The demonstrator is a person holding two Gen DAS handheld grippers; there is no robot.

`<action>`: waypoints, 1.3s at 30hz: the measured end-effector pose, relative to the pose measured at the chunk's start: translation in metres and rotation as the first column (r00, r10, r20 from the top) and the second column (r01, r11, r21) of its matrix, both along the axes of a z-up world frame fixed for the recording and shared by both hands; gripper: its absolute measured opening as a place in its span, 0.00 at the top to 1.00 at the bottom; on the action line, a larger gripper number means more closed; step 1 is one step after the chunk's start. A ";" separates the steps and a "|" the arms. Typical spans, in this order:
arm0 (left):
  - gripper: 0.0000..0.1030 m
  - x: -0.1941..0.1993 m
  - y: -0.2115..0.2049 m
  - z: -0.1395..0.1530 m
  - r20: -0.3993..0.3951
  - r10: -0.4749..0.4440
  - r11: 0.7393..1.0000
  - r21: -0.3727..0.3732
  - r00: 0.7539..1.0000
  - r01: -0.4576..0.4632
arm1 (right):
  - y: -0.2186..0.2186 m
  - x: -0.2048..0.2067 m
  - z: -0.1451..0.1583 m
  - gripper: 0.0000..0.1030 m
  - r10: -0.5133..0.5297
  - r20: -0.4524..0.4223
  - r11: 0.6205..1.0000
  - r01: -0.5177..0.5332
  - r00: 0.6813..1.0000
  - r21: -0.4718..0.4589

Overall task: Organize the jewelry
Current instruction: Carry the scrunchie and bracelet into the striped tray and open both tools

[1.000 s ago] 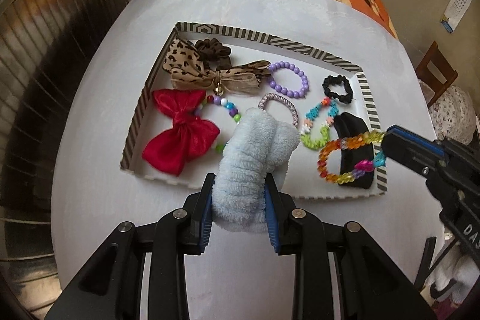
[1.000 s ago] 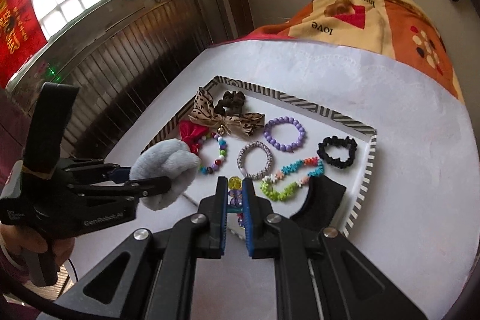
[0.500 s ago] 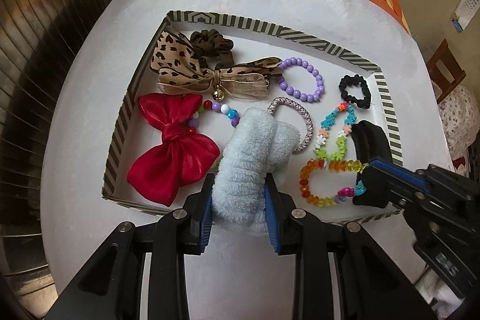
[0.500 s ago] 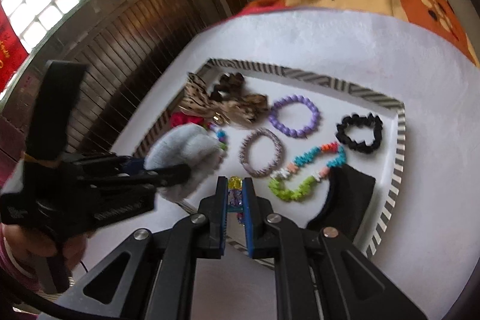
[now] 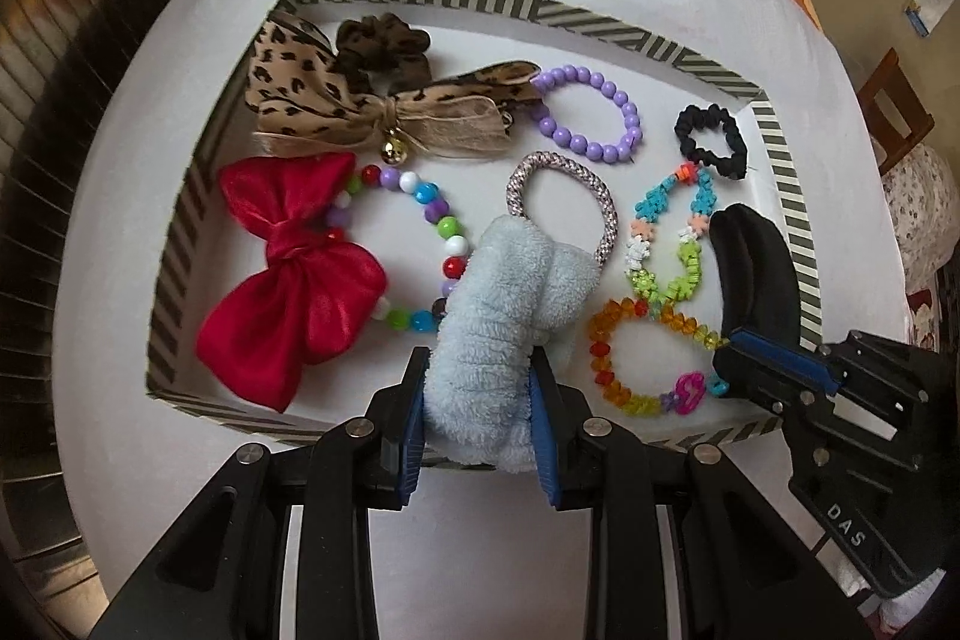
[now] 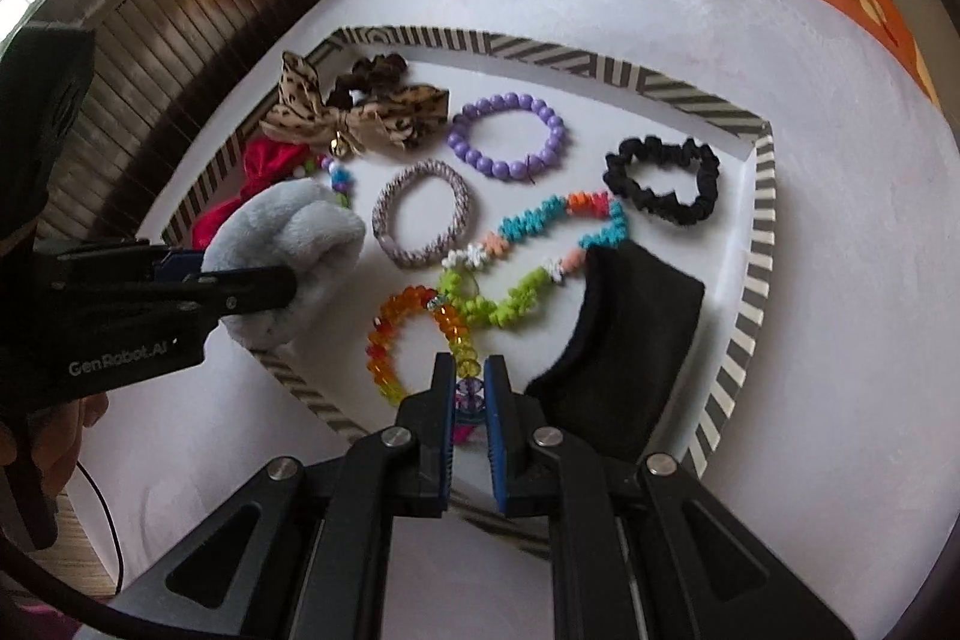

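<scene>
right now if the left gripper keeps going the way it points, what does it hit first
Probably the tray floor, between the multicolour bead bracelet and the silver hair tie. The left gripper is shut on a blue scrunchie, so that would touch down first. Depth is unclear.

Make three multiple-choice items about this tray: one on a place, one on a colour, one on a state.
1. What lies directly beside the black scrunchie?
A. red bow
B. star-bead bracelet
C. brown scrunchie

2. What colour is the plain round-bead bracelet?
A. purple
B. green
C. white

3. What is the left tool doing?
A. standing open and empty
B. gripping a red bow
C. gripping a fluffy pale-blue scrunchie

Answers: 1 B, the star-bead bracelet ends next to it. 2 A, every bead is purple. 3 C, the fluffy pale-blue scrunchie sits clamped between its pads.
</scene>
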State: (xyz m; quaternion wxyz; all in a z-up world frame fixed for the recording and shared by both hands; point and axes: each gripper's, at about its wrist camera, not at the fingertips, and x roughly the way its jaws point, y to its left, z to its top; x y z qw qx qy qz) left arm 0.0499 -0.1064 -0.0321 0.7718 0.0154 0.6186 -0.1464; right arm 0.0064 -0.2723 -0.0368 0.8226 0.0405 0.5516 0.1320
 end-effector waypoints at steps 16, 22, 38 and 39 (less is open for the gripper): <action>0.84 -0.003 -0.005 -0.007 -0.029 0.041 0.999 -0.005 0.999 -0.042 | -0.002 -0.002 0.009 0.67 -0.036 0.024 0.998 0.035 0.999 0.046; 0.83 -0.007 0.000 0.001 0.010 0.078 0.997 0.000 0.997 -0.078 | -0.006 -0.009 0.019 0.56 -0.076 0.057 0.994 0.071 0.995 0.088; 0.67 -0.021 0.016 0.044 0.065 0.102 0.988 -0.125 0.993 -0.093 | -0.018 -0.030 0.037 0.46 -0.140 0.097 0.985 0.128 0.985 0.113; 0.67 -0.023 0.016 0.048 0.075 0.098 0.989 -0.118 0.992 -0.089 | -0.018 -0.031 0.039 0.46 -0.144 0.103 0.985 0.132 0.984 0.113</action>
